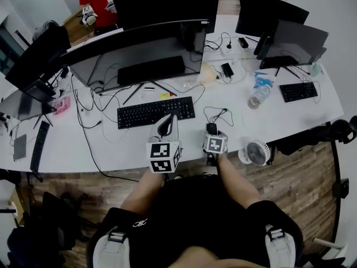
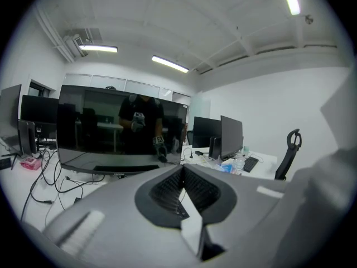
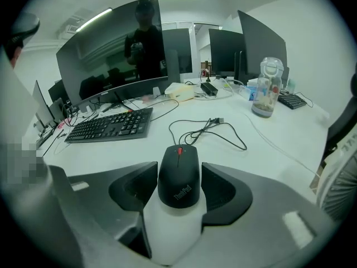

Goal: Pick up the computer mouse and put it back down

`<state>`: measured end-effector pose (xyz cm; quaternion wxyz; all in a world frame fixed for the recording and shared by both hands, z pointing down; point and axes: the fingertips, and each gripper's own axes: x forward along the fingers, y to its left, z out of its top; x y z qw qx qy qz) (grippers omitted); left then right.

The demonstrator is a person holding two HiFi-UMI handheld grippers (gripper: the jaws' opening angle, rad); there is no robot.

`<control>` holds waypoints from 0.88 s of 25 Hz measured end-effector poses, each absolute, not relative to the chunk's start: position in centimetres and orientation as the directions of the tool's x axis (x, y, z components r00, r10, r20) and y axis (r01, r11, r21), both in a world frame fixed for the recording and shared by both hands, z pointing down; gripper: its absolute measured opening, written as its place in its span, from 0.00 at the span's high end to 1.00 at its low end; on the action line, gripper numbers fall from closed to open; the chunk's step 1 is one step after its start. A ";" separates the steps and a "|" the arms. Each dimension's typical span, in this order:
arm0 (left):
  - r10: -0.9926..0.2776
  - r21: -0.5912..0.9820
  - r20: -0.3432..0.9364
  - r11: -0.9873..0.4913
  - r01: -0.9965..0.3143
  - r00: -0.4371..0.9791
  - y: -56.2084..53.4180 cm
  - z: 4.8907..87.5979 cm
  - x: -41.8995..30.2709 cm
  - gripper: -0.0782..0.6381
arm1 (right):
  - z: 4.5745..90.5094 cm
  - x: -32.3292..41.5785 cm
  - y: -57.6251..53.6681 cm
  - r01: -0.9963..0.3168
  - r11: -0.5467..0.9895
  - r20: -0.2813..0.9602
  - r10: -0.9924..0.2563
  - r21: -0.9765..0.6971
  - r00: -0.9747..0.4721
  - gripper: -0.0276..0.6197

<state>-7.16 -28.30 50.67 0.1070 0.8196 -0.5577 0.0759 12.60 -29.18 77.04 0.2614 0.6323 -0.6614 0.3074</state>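
Bright, even light is given by ceiling tubes (image 2: pixel 170 64); the gripper views are bent and darkened at the edges.

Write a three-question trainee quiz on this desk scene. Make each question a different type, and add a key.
1. True or false: the computer mouse sits on the white desk between the jaws of the right gripper.
2. Pick one. The jaws of the left gripper are: A) together, holding nothing; B) together on the mouse; C) wide apart.
3. Short answer: what colour is the mouse's scroll wheel?

Key: 1 true; 2 A; 3 red.
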 end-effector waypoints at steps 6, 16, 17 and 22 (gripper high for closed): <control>-0.906 0.092 0.237 -0.339 -0.936 0.351 -28.7 50.7 -8.3 0.82 | 77.6 10.3 -29.1 -0.986 0.001 0.770 -0.624 -0.169 -0.132 0.62; -0.909 0.099 0.233 -0.331 -0.938 0.346 -29.2 51.0 -9.2 0.82 | 78.8 10.7 -30.1 -0.990 -0.033 0.800 -0.593 -0.137 -0.091 0.62; -0.909 0.100 0.233 -0.332 -0.938 0.346 -29.2 51.0 -9.2 0.82 | 79.2 10.9 -30.1 -0.993 -0.035 0.813 -0.577 -0.116 -0.075 0.61; -0.909 0.110 0.230 -0.330 -0.937 0.347 -29.5 51.1 -9.4 0.82 | 80.1 11.4 -30.0 -0.996 -0.057 0.851 -0.524 -0.075 -0.034 0.58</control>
